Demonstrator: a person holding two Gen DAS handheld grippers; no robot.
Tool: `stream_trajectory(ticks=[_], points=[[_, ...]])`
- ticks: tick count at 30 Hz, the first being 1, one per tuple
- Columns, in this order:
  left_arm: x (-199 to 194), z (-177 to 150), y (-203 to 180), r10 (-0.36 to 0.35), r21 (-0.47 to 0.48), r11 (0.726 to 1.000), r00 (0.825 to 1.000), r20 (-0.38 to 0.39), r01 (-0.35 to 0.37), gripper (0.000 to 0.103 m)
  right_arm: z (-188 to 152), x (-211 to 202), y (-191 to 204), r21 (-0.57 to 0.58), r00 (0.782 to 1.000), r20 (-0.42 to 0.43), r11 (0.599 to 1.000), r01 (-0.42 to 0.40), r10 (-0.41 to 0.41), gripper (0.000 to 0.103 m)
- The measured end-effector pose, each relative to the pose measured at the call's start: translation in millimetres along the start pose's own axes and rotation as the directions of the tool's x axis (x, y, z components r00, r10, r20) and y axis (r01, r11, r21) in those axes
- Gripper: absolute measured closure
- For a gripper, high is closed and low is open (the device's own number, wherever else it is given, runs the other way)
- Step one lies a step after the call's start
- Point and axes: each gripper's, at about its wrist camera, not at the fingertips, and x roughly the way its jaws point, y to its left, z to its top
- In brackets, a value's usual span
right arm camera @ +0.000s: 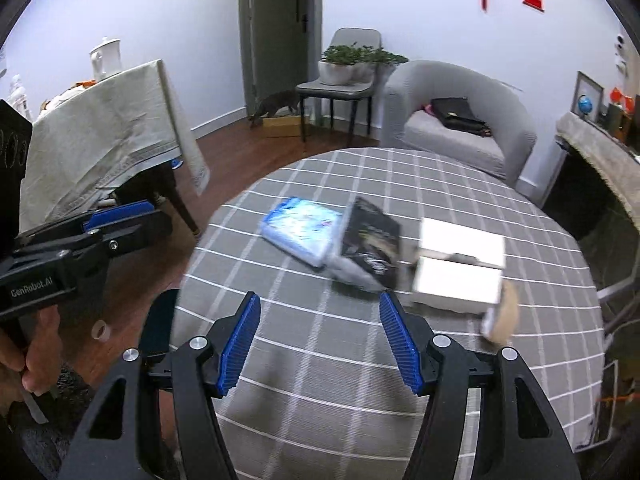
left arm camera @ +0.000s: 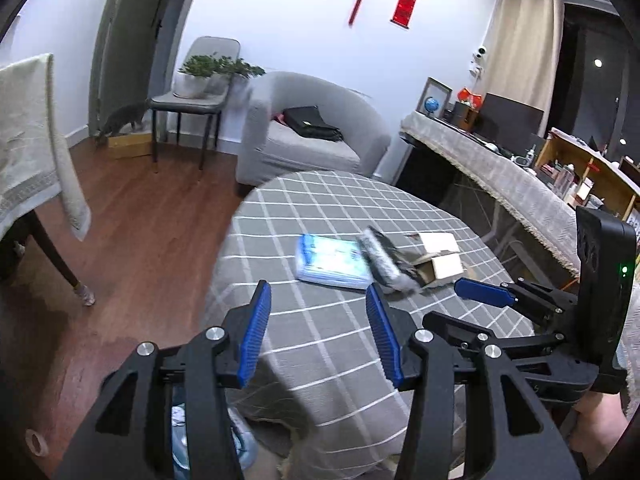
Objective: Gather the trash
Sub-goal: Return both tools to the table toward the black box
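On the round table with the grey checked cloth (left arm camera: 320,208) (right arm camera: 320,400) lie a blue-and-white soft pack (left arm camera: 332,260) (right arm camera: 298,228), a black-and-silver packet (left arm camera: 384,260) (right arm camera: 370,240) leaning on it, and an open white cardboard box (left arm camera: 440,258) (right arm camera: 460,264). My left gripper (left arm camera: 320,332) hovers over the table's near edge, short of the pack, open with nothing between its blue pads. My right gripper (right arm camera: 320,340) is open and empty too, just short of the black packet. Each gripper shows in the other's view, the right one (left arm camera: 484,294) and the left one (right arm camera: 120,210).
Below the table's near edge sits a container with blue-white plastic (left arm camera: 180,440). A tape roll (right arm camera: 100,330) lies on the wooden floor. A cloth-covered table (right arm camera: 108,132) stands left, a grey armchair (left arm camera: 312,128) behind, a long cloth-draped counter (left arm camera: 500,176) right. A cat (left arm camera: 120,120) is by the door.
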Motion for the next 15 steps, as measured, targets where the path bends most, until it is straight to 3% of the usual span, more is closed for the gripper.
stream_trajectory(ticks=[6,15], points=[[26,-2,-18,-0.082,-0.060,0.995,0.995,-0.049,0.079,0.053,-9,-8,-31,0.051,0.999,-0.007,0.998,0.048,-0.048,0.040],[63,-3,-39,-0.132,-0.143,0.983,0.987,-0.087,0.119,0.061,-22,-19,-59,0.081,0.997,-0.011,0.994,0.078,-0.078,0.040]])
